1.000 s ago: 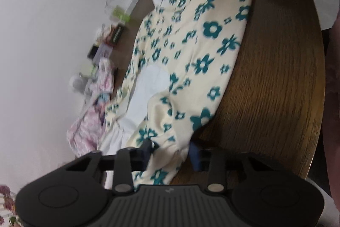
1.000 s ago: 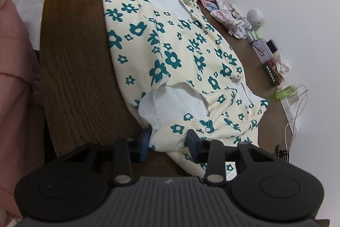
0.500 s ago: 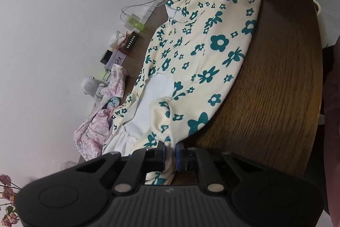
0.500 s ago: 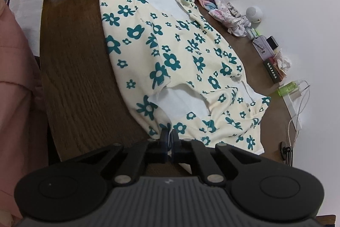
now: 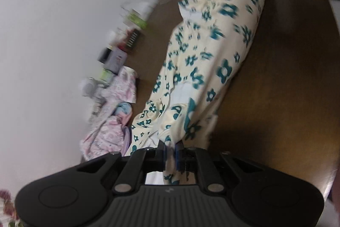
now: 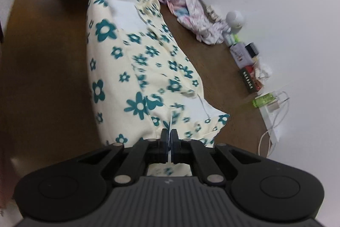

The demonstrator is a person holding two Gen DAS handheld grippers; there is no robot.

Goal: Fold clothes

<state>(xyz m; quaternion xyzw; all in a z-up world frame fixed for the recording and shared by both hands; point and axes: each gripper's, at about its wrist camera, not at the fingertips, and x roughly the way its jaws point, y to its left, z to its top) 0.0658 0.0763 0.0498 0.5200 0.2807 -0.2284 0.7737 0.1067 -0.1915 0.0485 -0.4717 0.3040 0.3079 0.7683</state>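
Note:
A cream garment with teal flowers [image 5: 214,61] lies stretched along the brown table [image 5: 276,78]. My left gripper [image 5: 170,147] is shut on its near edge, and the cloth rises off the wood there. The same garment [image 6: 131,69] fills the right wrist view, where my right gripper [image 6: 170,137] is shut on the other end's edge. Each gripper shows as a dark shape at the far end in the other's view, pinching the lifted cloth. The near side of the garment hangs raised between both grips; its white lining [image 6: 125,16] shows.
A pink patterned garment [image 6: 180,3] lies bunched by the white wall. Along that wall sit small boxes [image 6: 244,52], a white round object [image 6: 234,18], a green bottle [image 6: 264,99] and a power strip with white cables [image 6: 274,120]. Bare wood lies beside the flowered garment.
Both grippers closed on the garment's edge, then rose and pulled it up. The cloth's near side left the table and narrowed into a raised fold.

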